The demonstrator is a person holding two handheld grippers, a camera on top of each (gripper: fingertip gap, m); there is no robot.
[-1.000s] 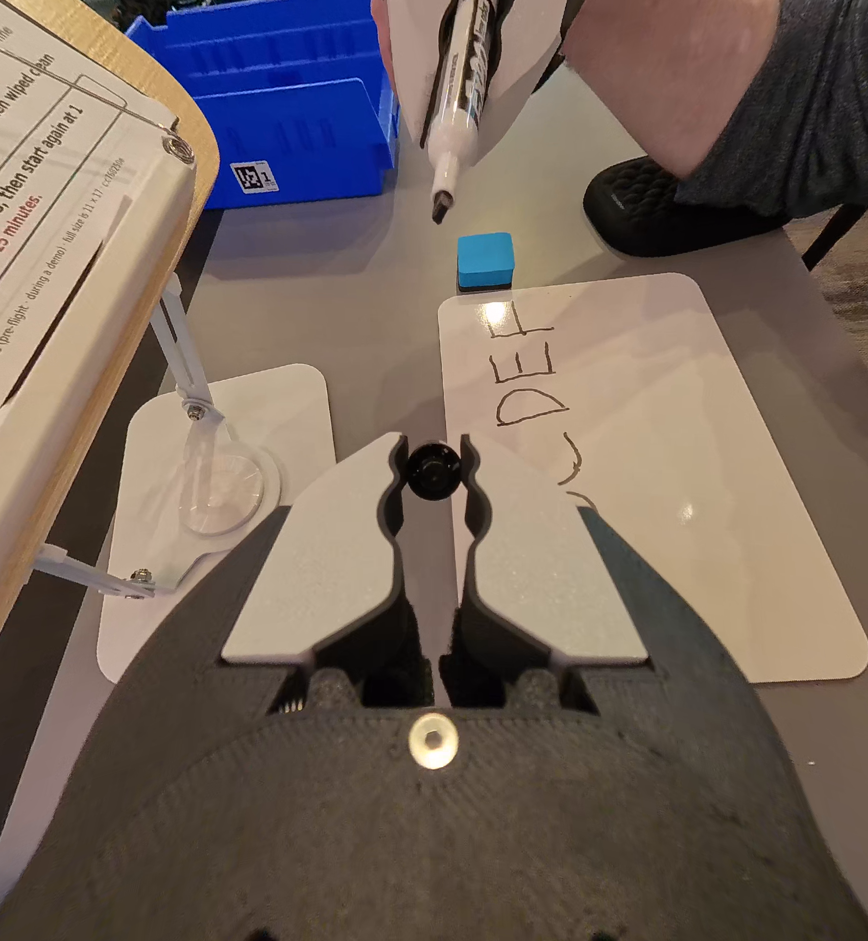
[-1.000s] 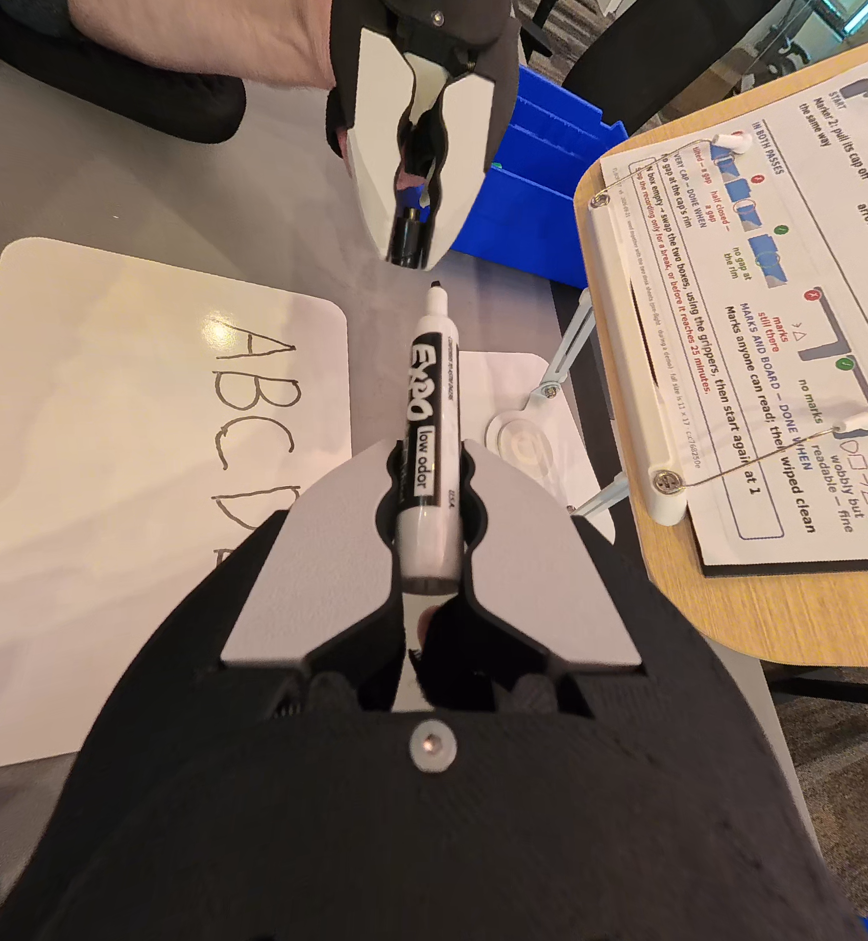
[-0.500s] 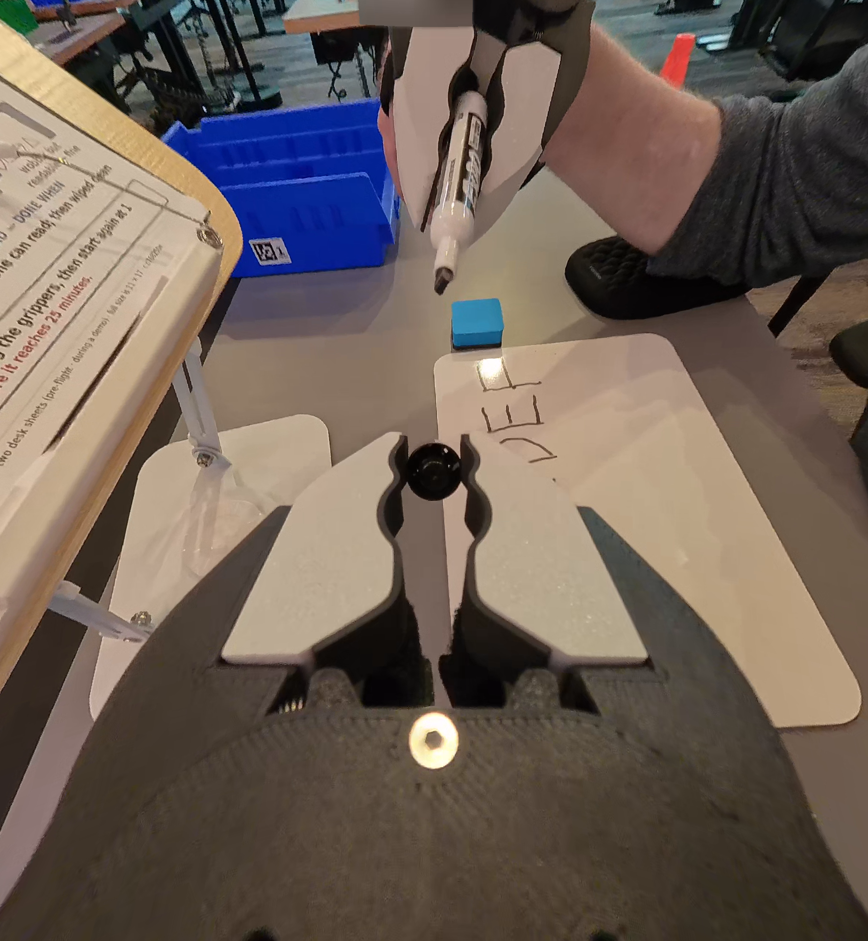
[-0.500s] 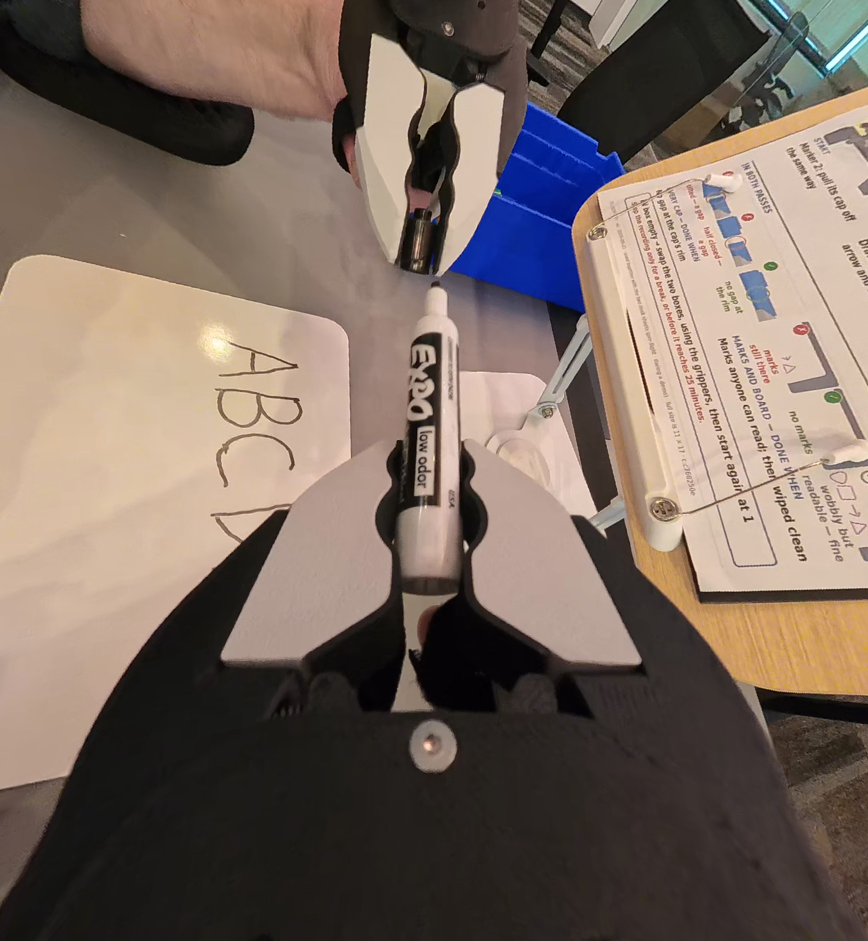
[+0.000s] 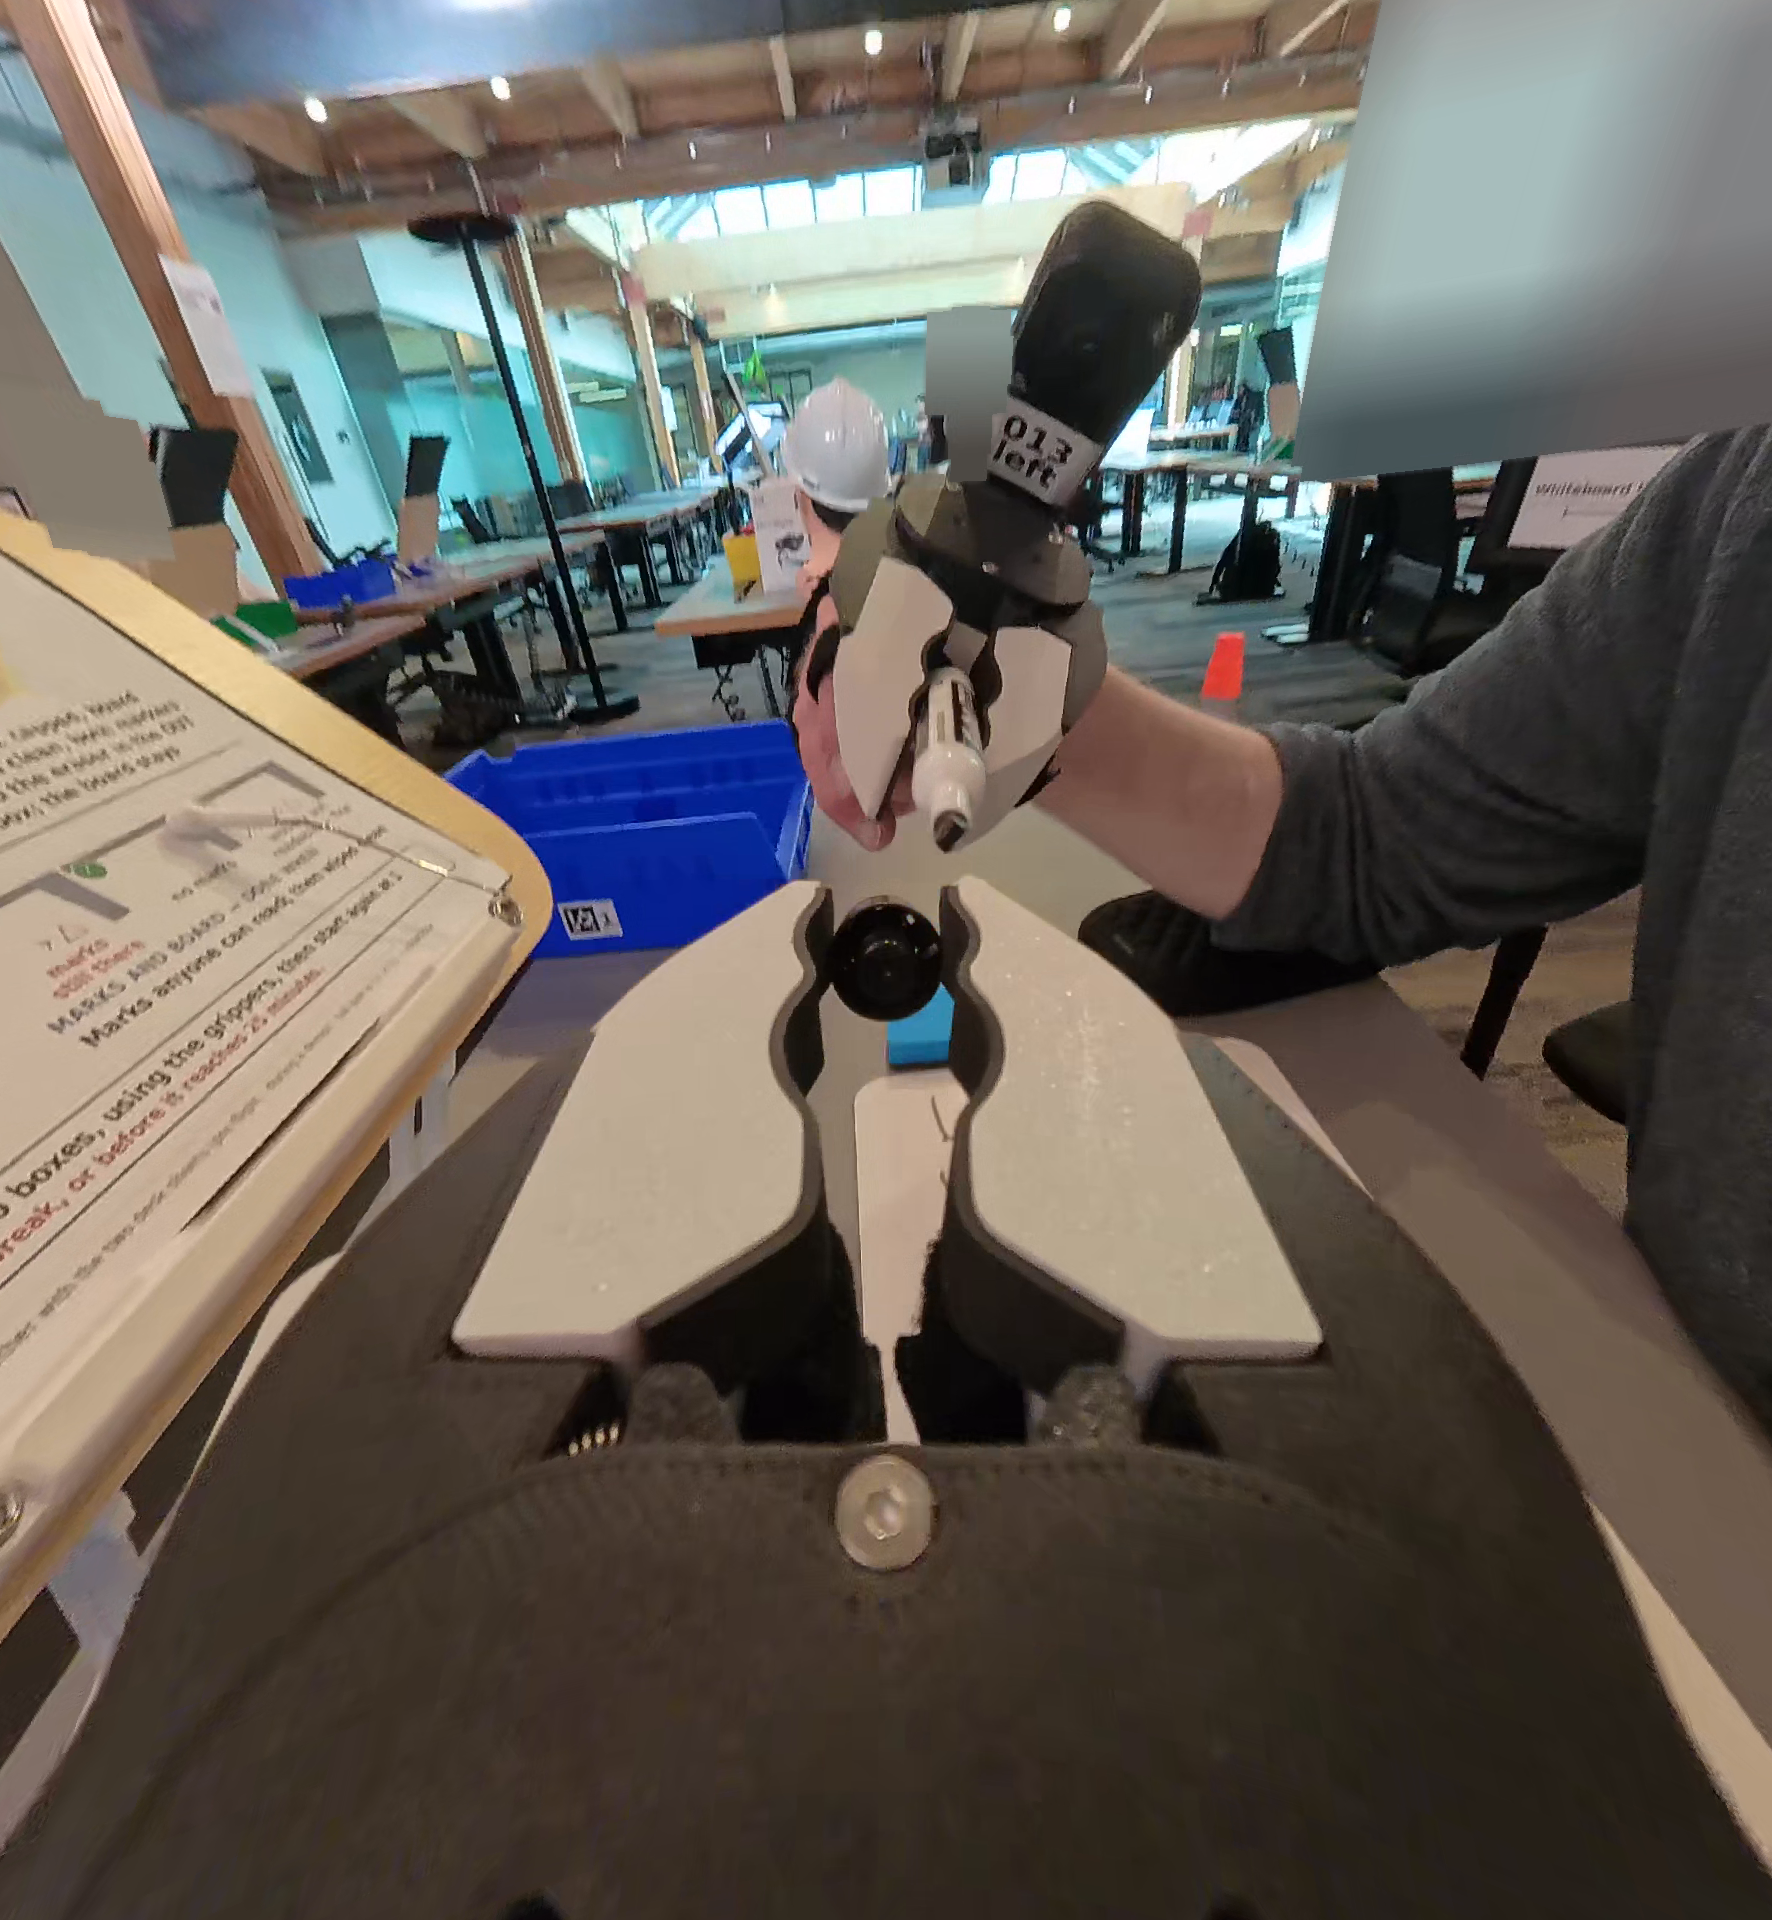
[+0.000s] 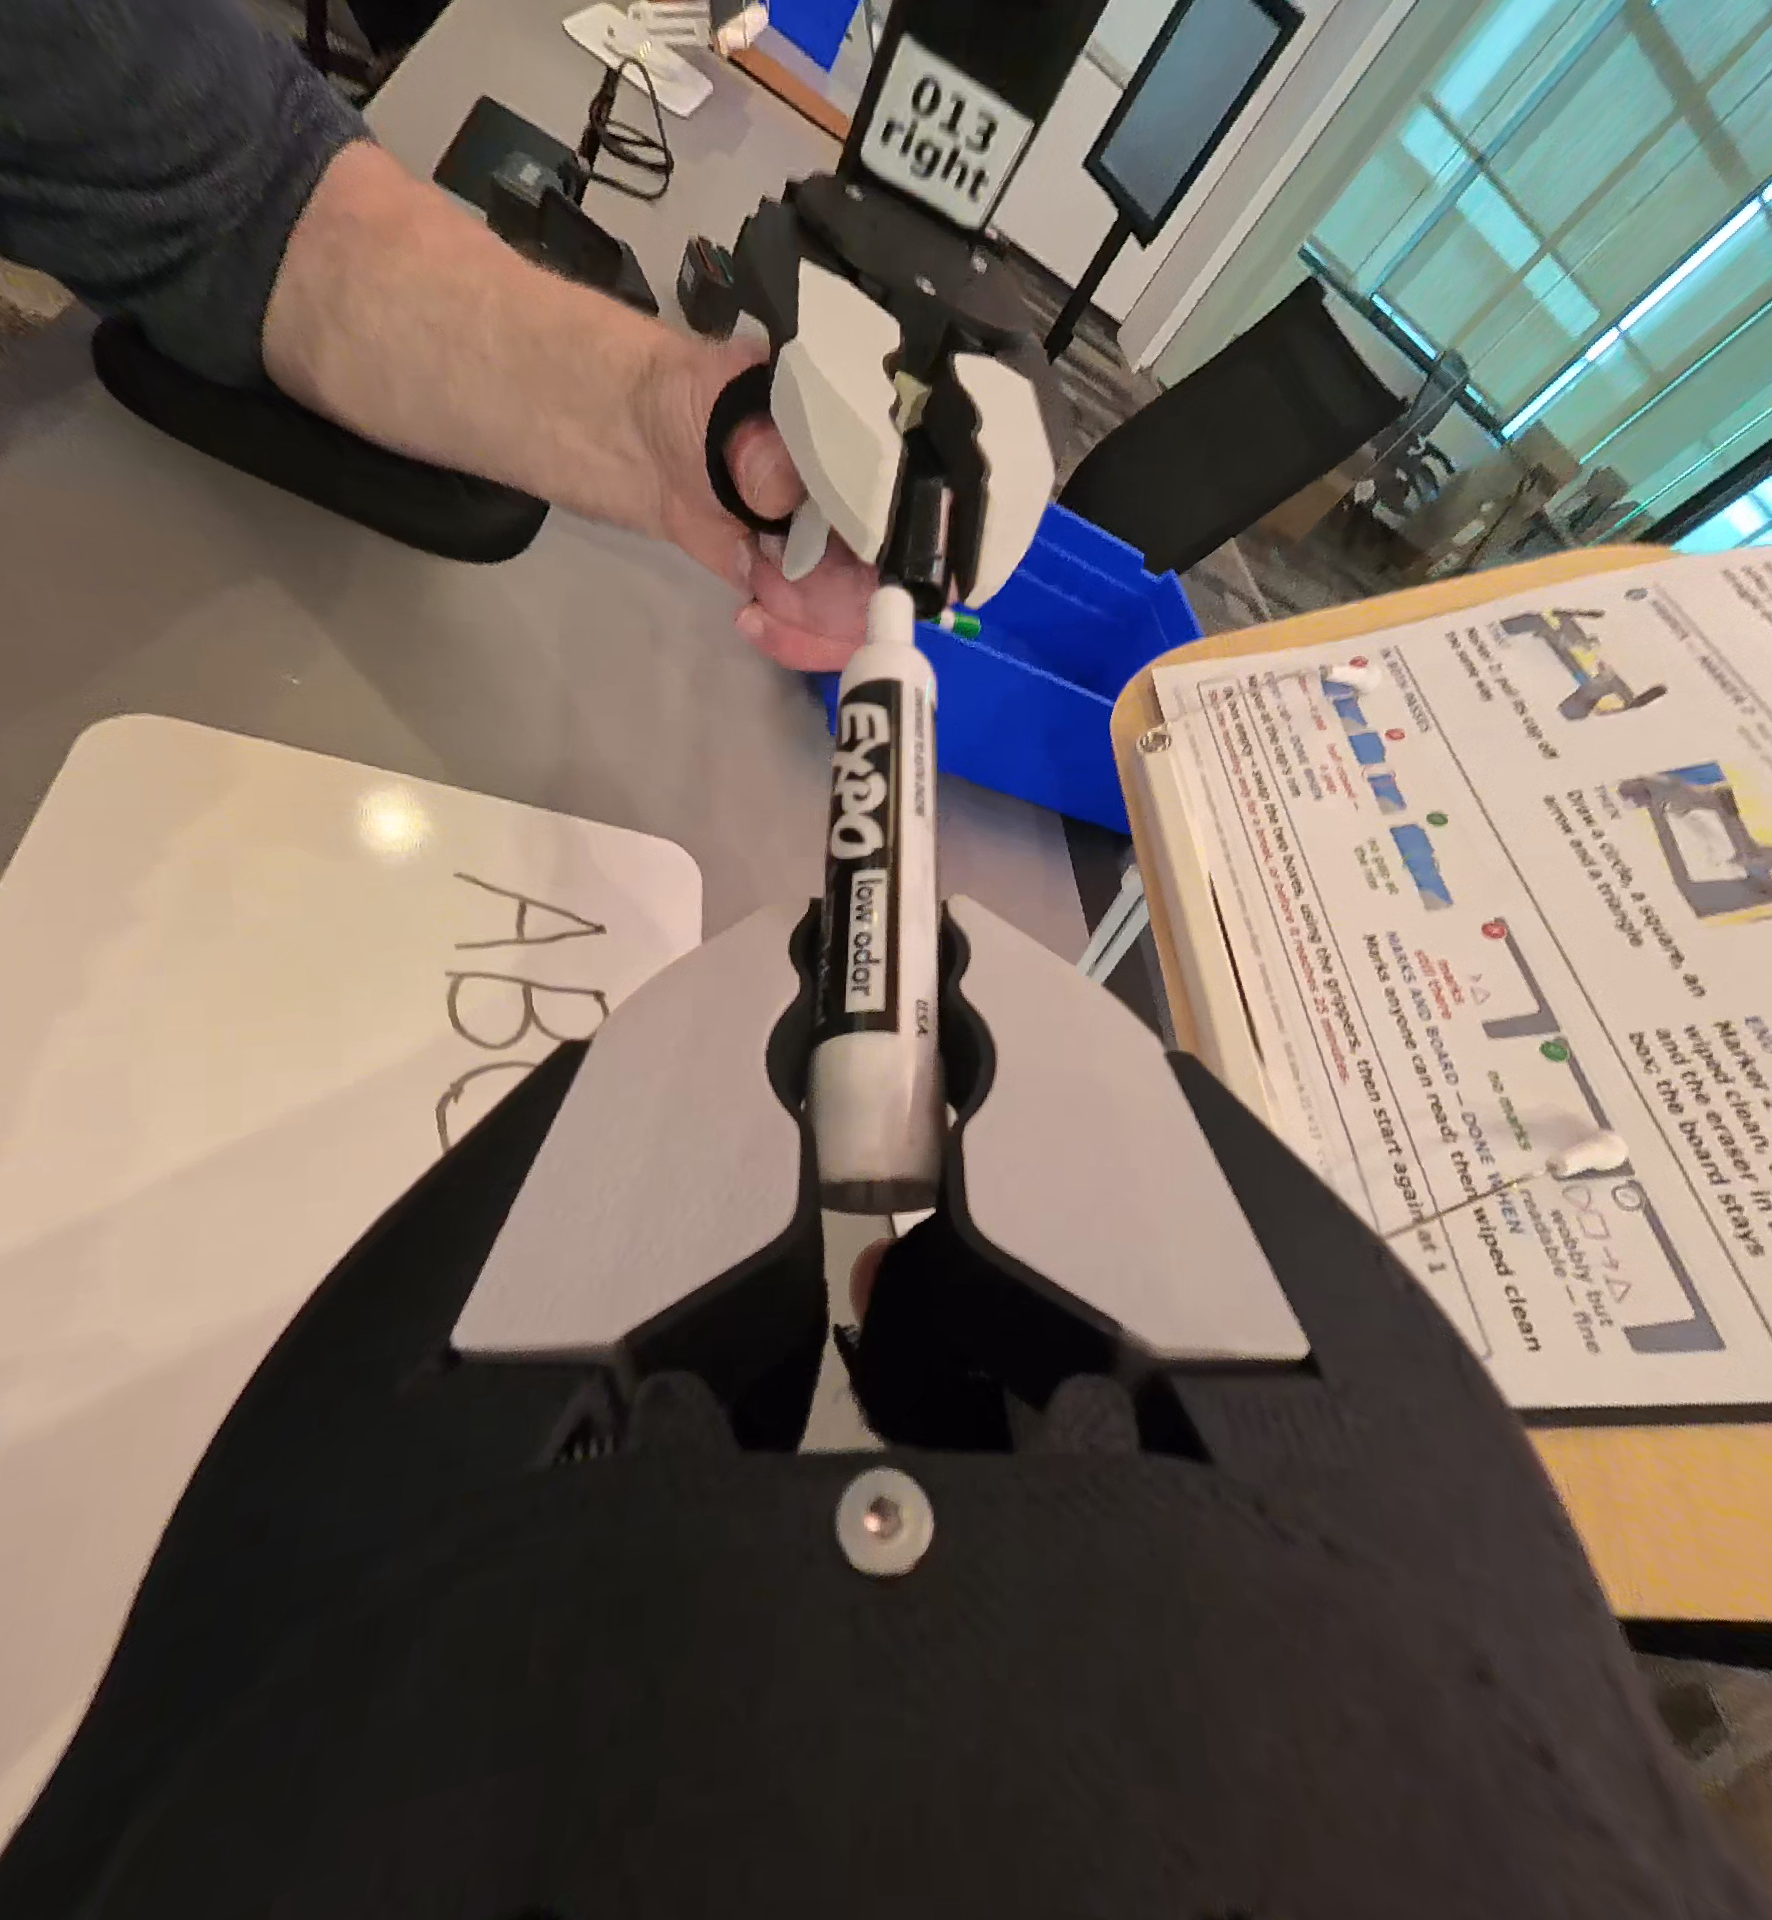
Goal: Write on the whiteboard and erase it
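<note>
My left gripper (image 5: 884,940) is shut on the black marker cap (image 5: 884,964), its open end facing forward. My right gripper (image 6: 877,977) is shut on the white and black marker (image 6: 877,914). Both are raised above the table and point at each other. In the right wrist view the marker's tip meets the mouth of the cap (image 6: 921,540) held by the left gripper (image 6: 929,582). In the left wrist view the marker (image 5: 949,753) in the right gripper (image 5: 949,800) hangs just above the cap. The whiteboard (image 6: 238,935) with black letters lies below. A blue eraser (image 5: 918,1029) lies beyond the board.
A blue bin (image 5: 653,831) stands at the back of the grey table (image 6: 238,623). A stand with an instruction sheet (image 6: 1484,987) is on one side. A black wrist rest (image 6: 290,457) lies under the person's forearm (image 6: 466,343). A white base plate (image 5: 269,1340) lies under the stand.
Both grippers have tilted up and come closer together. The marker's tip has moved from a short way off to the cap's mouth. Both grasps hold as before.
</note>
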